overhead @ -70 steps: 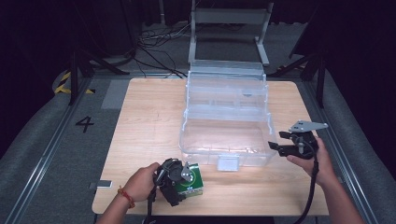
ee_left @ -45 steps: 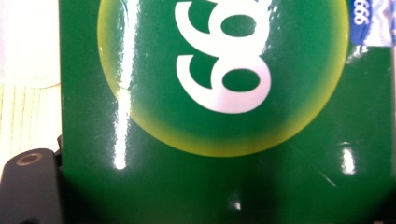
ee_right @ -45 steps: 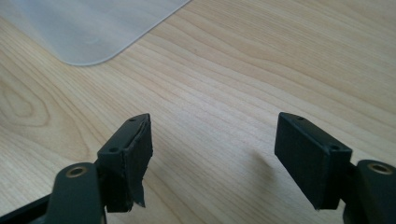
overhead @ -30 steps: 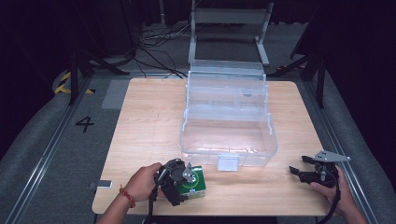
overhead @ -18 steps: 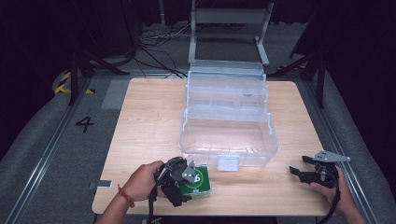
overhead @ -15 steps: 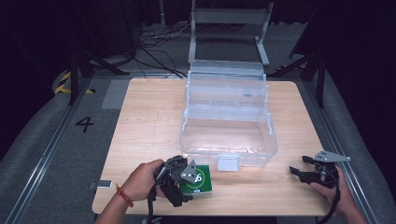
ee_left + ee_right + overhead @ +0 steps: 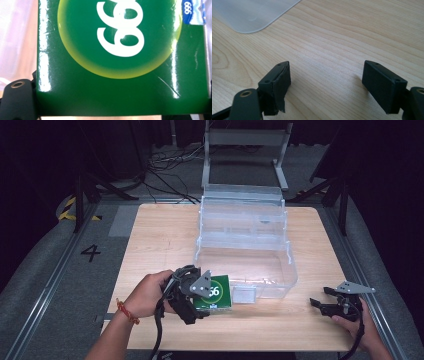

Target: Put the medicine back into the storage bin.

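One green box point(image 7: 216, 292): glossy card, rectangular, printed with a yellow-green disc and white numerals, a blue-and-white patch at one corner. It is clenched between the jaws of the left gripper point(image 7: 192, 295) and carried at the near edge of the table point(image 7: 150, 235), just in front of the clear bin point(image 7: 245, 245). The left hand point(image 7: 147, 295) is wrapped round the gripper body, forearm entering from below.

One right gripper point(image 7: 320, 304): black, matte, its two blunt pads point(image 7: 274, 82) spread wide with nothing between them, held low over the near right corner by the right hand point(image 7: 357, 320).

One table: pale wood, visible grain, rounded corners.

One bin: transparent plastic, tiered, lid raised at the back.
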